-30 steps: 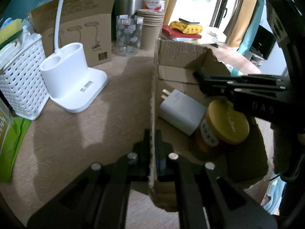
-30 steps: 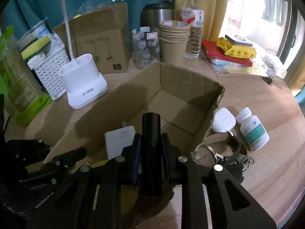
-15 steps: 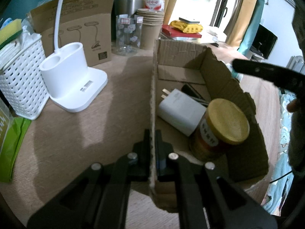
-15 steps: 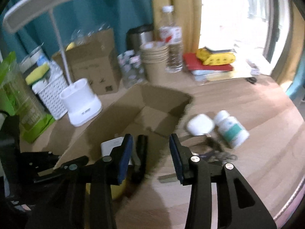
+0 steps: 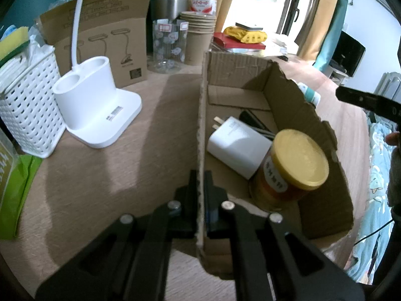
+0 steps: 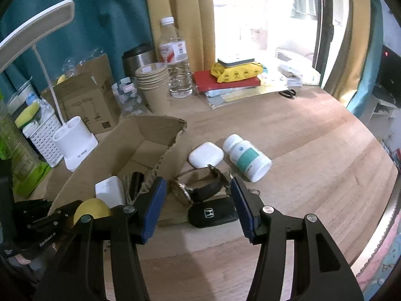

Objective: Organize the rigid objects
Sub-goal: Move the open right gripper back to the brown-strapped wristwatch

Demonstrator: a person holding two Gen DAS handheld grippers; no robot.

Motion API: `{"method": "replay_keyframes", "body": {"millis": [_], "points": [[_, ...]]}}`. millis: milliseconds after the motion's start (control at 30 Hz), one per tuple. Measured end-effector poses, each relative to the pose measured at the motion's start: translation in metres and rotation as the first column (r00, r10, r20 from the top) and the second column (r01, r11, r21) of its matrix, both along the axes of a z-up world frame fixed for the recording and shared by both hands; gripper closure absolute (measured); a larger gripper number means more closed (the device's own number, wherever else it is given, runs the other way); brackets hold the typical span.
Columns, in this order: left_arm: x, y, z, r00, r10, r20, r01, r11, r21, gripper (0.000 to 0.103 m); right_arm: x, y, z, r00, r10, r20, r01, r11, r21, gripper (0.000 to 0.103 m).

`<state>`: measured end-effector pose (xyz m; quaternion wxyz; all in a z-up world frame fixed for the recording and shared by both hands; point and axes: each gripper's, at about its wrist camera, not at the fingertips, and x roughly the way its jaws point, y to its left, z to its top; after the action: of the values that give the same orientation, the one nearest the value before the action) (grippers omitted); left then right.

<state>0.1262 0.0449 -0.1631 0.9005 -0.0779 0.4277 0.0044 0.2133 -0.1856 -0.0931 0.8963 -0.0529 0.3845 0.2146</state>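
My left gripper (image 5: 200,183) is shut on the near wall of the open cardboard box (image 5: 200,115). Inside the box lie a white charger (image 5: 238,145), a yellow-lidded jar (image 5: 293,165) and a black cylinder (image 5: 253,123). My right gripper (image 6: 198,205) is open and empty, to the right of the box (image 6: 140,145), above a wristwatch (image 6: 200,188) and a black car key (image 6: 213,215). A white earbud case (image 6: 205,154) and a white pill bottle (image 6: 246,156) lie just beyond on the wooden table.
A white lamp base (image 5: 97,110), a white basket (image 5: 27,110) and a brown lamp carton (image 5: 105,42) stand left of the box. Paper cups (image 6: 153,87), a water bottle (image 6: 175,60), books and scissors (image 6: 288,92) line the back. The table edge curves at right.
My right gripper opened and let the black cylinder go into the box, then pulled back and swung right over the watch and key. My left gripper stayed put on the box wall.
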Motion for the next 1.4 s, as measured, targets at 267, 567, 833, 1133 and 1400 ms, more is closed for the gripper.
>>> {"method": "replay_keyframes", "body": {"millis": [267, 567, 833, 1133, 1400], "points": [[0.002, 0.002, -0.002, 1.000, 0.001, -0.002, -0.001, 1.000, 0.003, 0.100, 0.010, -0.016, -0.004, 0.999, -0.049, -0.010, 0.049, 0.999, 0.013, 0.046], [0.002, 0.003, -0.002, 1.000, 0.000, -0.003, 0.000, 1.000, 0.001, 0.100, 0.021, -0.010, -0.021, 0.998, -0.038, -0.051, 0.038, 0.999, 0.009, 0.046], [0.002, 0.003, -0.003, 1.000, 0.000, -0.004, 0.000, 1.000, 0.001, 0.100, 0.026, 0.006, -0.033, 0.997, 0.022, -0.068, -0.021, 1.000, 0.005, 0.046], [0.002, 0.003, -0.004, 1.000, 0.000, -0.005, 0.000, 1.000, -0.002, 0.100, 0.023, 0.033, -0.037, 0.990, 0.139, -0.032, -0.141, 0.987, -0.079, 0.046], [0.002, 0.002, -0.004, 1.000, 0.000, -0.006, 0.000, 1.000, -0.001, 0.100, 0.021, 0.050, -0.046, 0.974, 0.224, -0.022, -0.224, 0.957, -0.183, 0.051]]}}
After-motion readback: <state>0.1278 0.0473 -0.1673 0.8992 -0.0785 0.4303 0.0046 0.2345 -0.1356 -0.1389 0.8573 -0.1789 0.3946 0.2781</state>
